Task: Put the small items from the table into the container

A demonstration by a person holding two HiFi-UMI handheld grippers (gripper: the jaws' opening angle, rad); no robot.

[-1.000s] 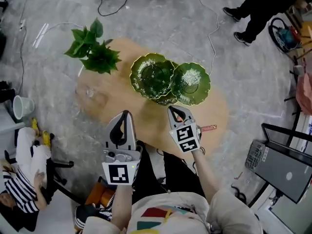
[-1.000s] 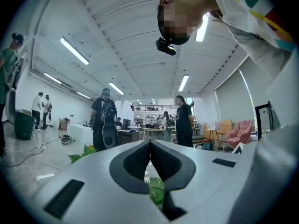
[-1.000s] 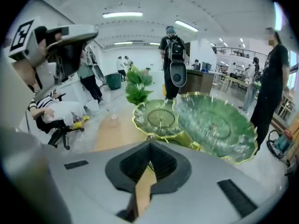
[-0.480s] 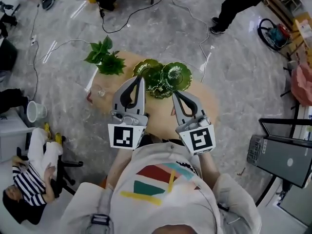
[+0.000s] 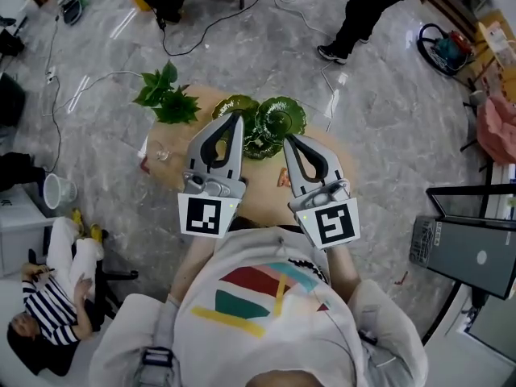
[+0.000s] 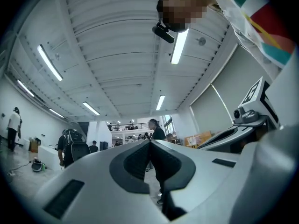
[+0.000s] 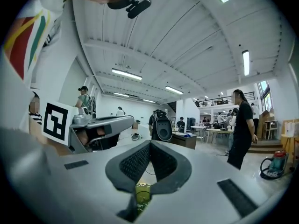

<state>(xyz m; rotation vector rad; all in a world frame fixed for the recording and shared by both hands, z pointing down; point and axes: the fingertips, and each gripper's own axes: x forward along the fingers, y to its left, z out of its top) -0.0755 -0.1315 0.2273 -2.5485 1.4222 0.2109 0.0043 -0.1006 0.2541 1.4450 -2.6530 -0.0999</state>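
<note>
Both tools rose off the worktop [image 5: 262,185]: left tool [image 5: 236,116] and right tool [image 5: 288,139] closed, empty; orange item [image 5: 281,177] remains beside green container [image 5: 282,113].

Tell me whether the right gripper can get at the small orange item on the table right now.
Not from here, probably: the right gripper is held up at chest height, jaws shut, far above the table. Nothing covers the orange item, so lowering and opening should do.
</note>
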